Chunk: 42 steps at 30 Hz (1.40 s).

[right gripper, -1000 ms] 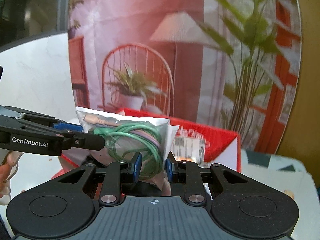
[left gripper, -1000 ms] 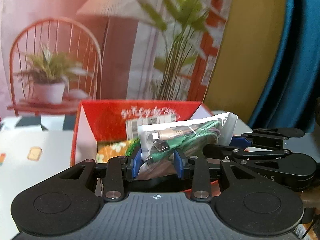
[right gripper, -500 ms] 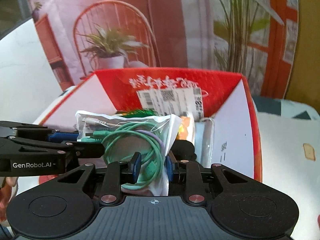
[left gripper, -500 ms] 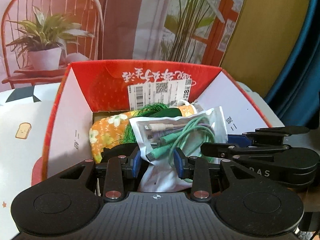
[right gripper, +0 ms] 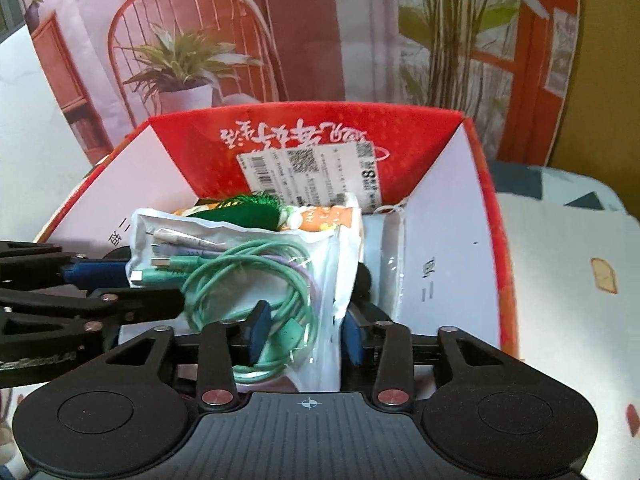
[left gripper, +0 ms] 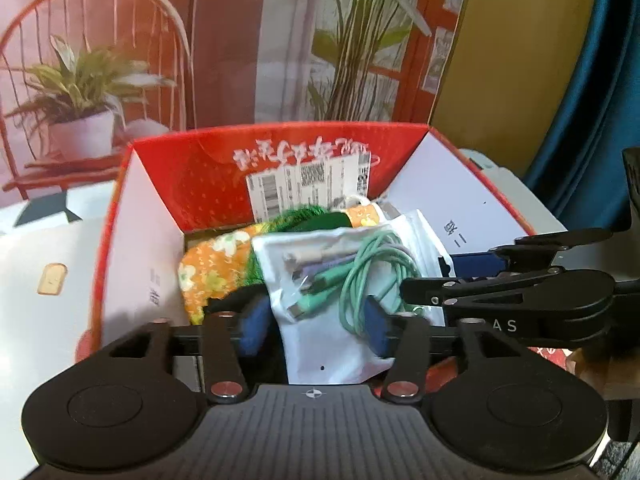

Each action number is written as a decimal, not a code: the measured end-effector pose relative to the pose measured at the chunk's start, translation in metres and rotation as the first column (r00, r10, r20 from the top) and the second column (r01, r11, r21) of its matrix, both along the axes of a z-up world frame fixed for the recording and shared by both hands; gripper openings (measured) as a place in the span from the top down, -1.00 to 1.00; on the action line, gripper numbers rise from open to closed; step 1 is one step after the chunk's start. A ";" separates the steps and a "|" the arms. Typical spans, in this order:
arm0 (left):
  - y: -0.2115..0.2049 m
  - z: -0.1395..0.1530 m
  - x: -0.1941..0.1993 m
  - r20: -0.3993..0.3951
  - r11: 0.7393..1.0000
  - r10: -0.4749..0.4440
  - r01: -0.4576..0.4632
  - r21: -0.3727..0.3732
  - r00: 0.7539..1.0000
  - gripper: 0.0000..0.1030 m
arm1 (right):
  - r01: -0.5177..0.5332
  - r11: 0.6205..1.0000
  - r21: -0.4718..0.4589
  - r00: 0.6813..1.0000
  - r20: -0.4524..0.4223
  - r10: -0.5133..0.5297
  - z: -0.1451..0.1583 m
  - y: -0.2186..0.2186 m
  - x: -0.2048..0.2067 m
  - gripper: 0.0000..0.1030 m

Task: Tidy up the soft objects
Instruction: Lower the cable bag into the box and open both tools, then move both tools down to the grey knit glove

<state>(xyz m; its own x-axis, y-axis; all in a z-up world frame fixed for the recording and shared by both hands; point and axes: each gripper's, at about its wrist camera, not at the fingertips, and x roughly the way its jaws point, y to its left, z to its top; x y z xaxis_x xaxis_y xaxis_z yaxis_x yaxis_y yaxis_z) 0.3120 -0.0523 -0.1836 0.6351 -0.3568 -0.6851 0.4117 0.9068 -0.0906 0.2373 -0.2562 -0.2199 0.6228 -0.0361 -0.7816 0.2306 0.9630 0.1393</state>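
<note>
A clear plastic bag of green and purple cables (left gripper: 340, 276) (right gripper: 256, 276) lies inside the open red cardboard box (left gripper: 208, 184) (right gripper: 480, 200), on top of an orange flowered cloth (left gripper: 212, 264) and a green tassel (right gripper: 248, 208). My left gripper (left gripper: 316, 320) is open, its blue pads either side of the bag's near end. My right gripper (right gripper: 304, 336) is open too, its pads astride the bag. Each gripper shows from the side in the other's view.
The box stands on a white table cover with toast prints (left gripper: 52, 280) (right gripper: 560, 264). A printed backdrop with a chair and plants (left gripper: 92, 92) stands behind the box. A blue curtain (left gripper: 592, 100) hangs at the right. A white packet (right gripper: 384, 264) leans on the box's right wall.
Both grippers carried the cable bag down into the red box, then opened; the pads now stand wider apart and the bag rests on the box's contents.
</note>
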 end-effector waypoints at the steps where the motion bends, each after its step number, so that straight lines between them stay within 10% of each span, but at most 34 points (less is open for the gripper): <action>1: 0.002 0.003 -0.004 0.015 1.000 0.008 -0.008 0.008 1.000 -0.34 | 0.003 1.000 -0.019 1.000 0.009 -0.002 0.002 0.002 -0.003 0.17; 13: 0.041 0.025 -0.089 0.123 0.996 0.079 -0.072 -0.058 0.989 -0.70 | -0.014 0.995 -0.103 0.971 0.235 0.038 0.044 0.018 -0.076 -0.73; 22: 0.070 -0.006 -0.160 0.100 0.987 0.123 -0.111 -0.117 0.987 -0.57 | -0.018 0.999 -0.041 0.949 0.312 0.030 0.034 0.027 -0.157 -0.70; 32: 0.074 -0.056 -0.191 -0.047 0.972 0.142 -0.148 -0.183 0.989 -0.29 | -0.042 0.994 0.104 0.979 0.205 0.020 -0.014 0.041 -0.221 -0.18; 42: 0.075 -0.081 -0.186 -0.130 0.970 0.169 -0.188 -0.152 0.977 -0.28 | 0.063 0.993 0.098 0.989 0.125 -0.075 -0.037 0.034 -0.235 -0.15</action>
